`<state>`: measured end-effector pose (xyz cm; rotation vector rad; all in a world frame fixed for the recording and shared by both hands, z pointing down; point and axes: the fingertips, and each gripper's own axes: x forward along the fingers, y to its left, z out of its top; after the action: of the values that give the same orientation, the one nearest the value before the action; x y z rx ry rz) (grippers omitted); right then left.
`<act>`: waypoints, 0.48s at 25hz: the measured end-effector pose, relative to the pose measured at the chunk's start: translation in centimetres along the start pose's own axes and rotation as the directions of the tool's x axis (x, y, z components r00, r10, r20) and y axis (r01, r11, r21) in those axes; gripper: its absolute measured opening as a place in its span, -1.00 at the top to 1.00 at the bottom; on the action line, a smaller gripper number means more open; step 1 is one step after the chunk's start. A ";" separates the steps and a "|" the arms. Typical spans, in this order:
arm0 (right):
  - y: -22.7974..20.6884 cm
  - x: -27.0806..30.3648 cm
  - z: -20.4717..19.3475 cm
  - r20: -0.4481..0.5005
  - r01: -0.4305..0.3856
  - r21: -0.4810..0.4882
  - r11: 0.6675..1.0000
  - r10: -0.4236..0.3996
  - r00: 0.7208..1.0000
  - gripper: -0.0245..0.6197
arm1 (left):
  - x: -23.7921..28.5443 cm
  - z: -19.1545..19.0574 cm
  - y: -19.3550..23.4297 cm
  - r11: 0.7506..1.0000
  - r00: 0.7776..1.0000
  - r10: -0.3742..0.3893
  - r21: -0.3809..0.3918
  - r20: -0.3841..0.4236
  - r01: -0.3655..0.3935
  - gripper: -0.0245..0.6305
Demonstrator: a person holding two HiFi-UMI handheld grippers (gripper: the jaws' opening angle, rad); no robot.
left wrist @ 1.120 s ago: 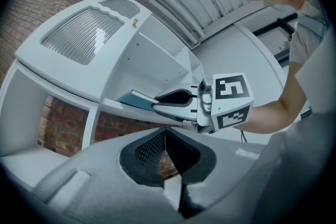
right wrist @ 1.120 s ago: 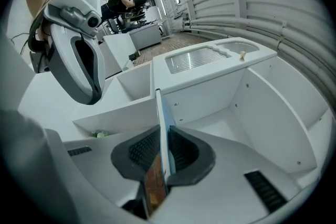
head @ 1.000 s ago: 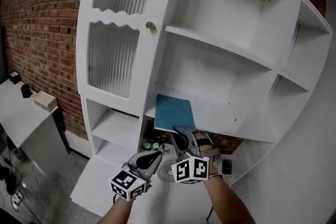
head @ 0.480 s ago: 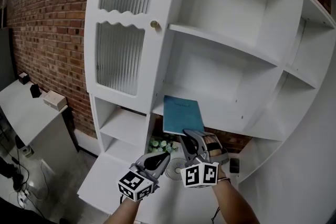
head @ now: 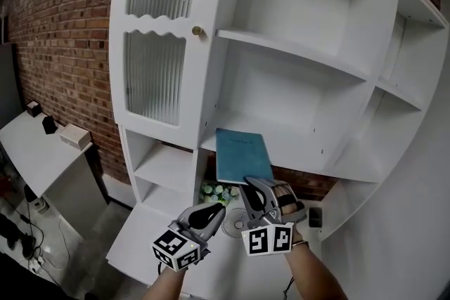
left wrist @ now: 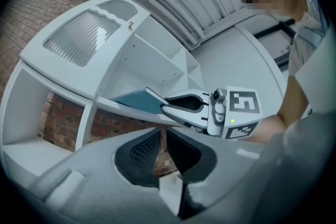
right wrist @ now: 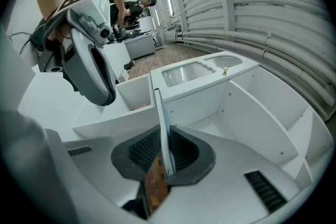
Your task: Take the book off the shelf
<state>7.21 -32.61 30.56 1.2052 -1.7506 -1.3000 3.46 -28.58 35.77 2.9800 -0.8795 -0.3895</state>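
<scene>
Against the brick wall (head: 63, 17) stands a white shelf unit (head: 281, 98).

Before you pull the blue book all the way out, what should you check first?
1. Right gripper jaws pressing on the book: ok, one pad on each cover.
2. Book free of the shelf: not ok, its far end lies over the board.
3. Left gripper out of the way: ok, shut, empty, lower and to the side.
4. Pull-out path open: ok, nothing in front of the book.
5. Grip deep enough to carry it: cannot tell, only the near edge is pinched.
</scene>
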 end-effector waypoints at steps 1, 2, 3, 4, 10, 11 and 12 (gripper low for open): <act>0.1 -0.2 0.0 0.004 0.002 0.000 1.000 -0.002 1.000 0.74 | -0.1 0.2 -0.1 1.000 1.000 -0.004 -0.031 0.012 0.005 0.83; 0.1 -0.5 0.0 0.007 0.003 -0.001 1.000 -0.003 1.000 0.74 | -0.2 0.4 -0.2 0.998 1.000 -0.007 -0.069 0.026 0.009 0.65; 0.2 -0.7 0.0 0.011 0.005 -0.003 1.000 -0.005 1.000 0.74 | -0.1 0.6 -0.3 0.994 0.999 -0.010 -0.108 0.040 0.014 0.46; 0.2 -0.9 0.1 0.015 0.008 -0.006 1.000 -0.007 1.000 0.74 | 0.0 0.9 -0.3 0.989 0.998 -0.013 -0.147 0.056 0.021 0.40; 0.4 -1.9 0.4 0.029 0.012 -0.009 1.000 -0.012 1.000 0.74 | 1.3 4.1 0.0 0.940 0.988 0.008 -0.339 0.154 0.046 0.38; 0.5 -2.1 0.4 0.031 0.012 -0.010 1.000 -0.011 0.999 0.74 | 1.5 4.5 0.1 0.928 0.986 0.014 -0.369 0.168 0.050 0.38; 0.6 -2.2 0.4 0.032 0.011 -0.013 1.000 -0.011 0.999 0.74 | 1.7 4.9 0.2 0.912 0.983 0.021 -0.407 0.182 0.056 0.37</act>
<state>7.47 -30.38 31.05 1.1944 -1.7580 -1.3418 3.52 -29.36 30.67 2.5930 -0.6767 -0.7562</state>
